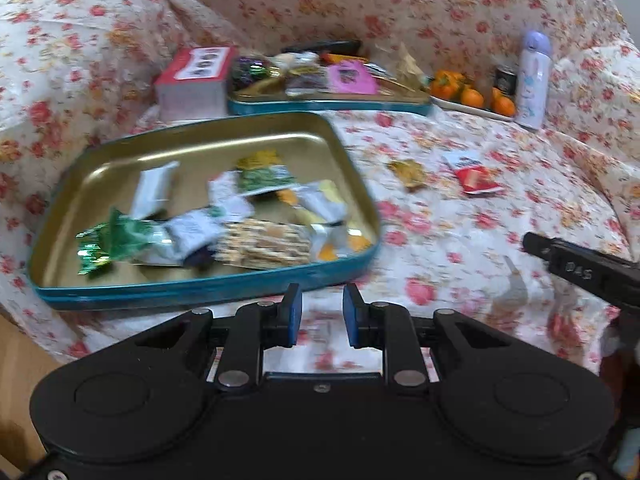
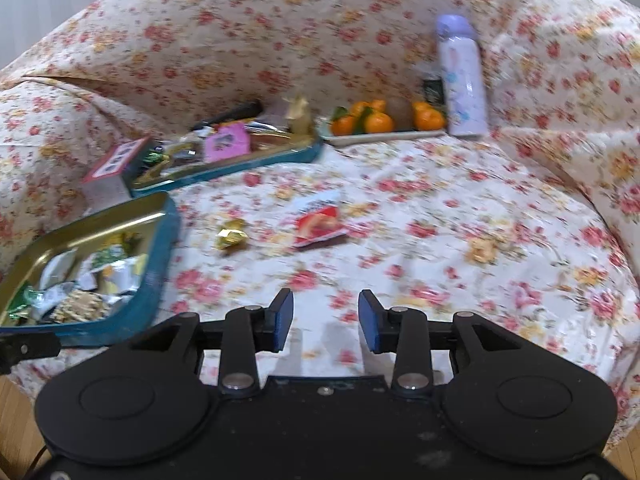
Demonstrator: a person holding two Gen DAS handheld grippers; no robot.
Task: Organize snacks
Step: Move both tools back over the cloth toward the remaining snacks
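Mostly sorted: many snacks are already piled in the near tin [image 1: 200,284]. Two are left loose on the cloth [image 2: 440,240]: gold candy [image 2: 231,233], red packet [image 2: 319,222]. Left gripper [image 1: 319,314] and right gripper [image 2: 325,320] are seen part-open, nothing held.

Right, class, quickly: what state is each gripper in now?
Left gripper: open, holding nothing, near the teal tin.
Right gripper: open, holding nothing, above the floral cloth.

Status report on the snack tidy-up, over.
Left gripper open, empty; right gripper open, empty. Gold foil candy and red-and-white snack packet loose on floral cloth beside teal tin tray. Nothing in the way.
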